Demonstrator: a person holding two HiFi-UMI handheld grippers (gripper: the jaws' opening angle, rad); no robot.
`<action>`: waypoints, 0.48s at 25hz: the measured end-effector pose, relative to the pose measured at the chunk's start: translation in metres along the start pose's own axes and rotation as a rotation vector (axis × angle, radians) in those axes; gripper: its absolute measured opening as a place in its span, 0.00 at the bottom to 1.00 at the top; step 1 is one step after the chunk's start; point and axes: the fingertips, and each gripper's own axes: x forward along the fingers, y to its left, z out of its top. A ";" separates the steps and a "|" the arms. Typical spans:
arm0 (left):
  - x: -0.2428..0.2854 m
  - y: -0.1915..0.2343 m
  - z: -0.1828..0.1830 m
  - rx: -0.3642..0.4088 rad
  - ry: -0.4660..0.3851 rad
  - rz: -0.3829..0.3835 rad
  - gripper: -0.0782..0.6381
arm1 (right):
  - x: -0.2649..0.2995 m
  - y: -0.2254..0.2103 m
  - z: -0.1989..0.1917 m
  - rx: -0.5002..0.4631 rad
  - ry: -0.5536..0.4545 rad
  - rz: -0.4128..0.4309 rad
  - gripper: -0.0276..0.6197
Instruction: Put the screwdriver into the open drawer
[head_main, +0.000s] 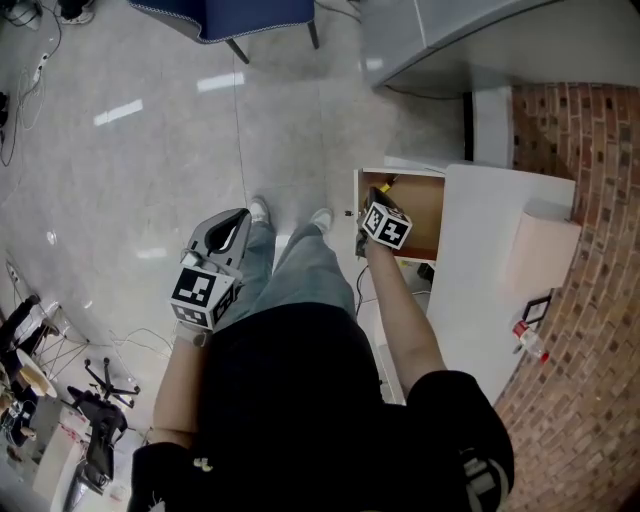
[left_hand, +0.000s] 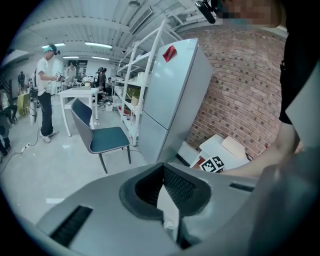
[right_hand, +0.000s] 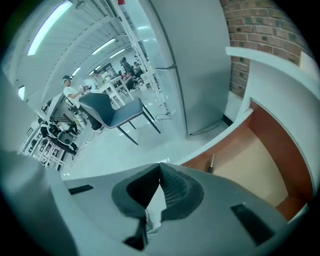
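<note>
The open drawer (head_main: 418, 208) has a tan wooden floor and sticks out of a white cabinet (head_main: 490, 270). In the right gripper view the drawer (right_hand: 260, 160) lies just ahead and to the right. A thin dark screwdriver (right_hand: 211, 162) rests inside it against the front wall, partly hidden by the jaws. My right gripper (head_main: 377, 200) hangs over the drawer's front left corner, and its jaws (right_hand: 159, 187) are shut with nothing between them. My left gripper (head_main: 230, 235) is held over the floor by the person's legs, away from the drawer, also shut and empty (left_hand: 162, 187).
On the white cabinet top stand a beige box (head_main: 541, 247) and a small red-capped item (head_main: 529, 340). A brick wall (head_main: 590, 300) runs along the right. A grey fridge (left_hand: 172, 95) and a blue chair (left_hand: 97, 135) stand ahead. People work at far tables (left_hand: 75, 92).
</note>
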 end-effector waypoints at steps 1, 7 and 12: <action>-0.004 0.001 0.002 -0.004 -0.013 0.007 0.11 | -0.006 0.012 0.007 -0.022 -0.011 0.023 0.06; -0.027 0.008 0.016 -0.019 -0.088 0.041 0.11 | -0.057 0.084 0.055 -0.060 -0.084 0.169 0.06; -0.046 0.004 0.034 -0.022 -0.165 0.043 0.11 | -0.113 0.140 0.090 -0.156 -0.157 0.288 0.06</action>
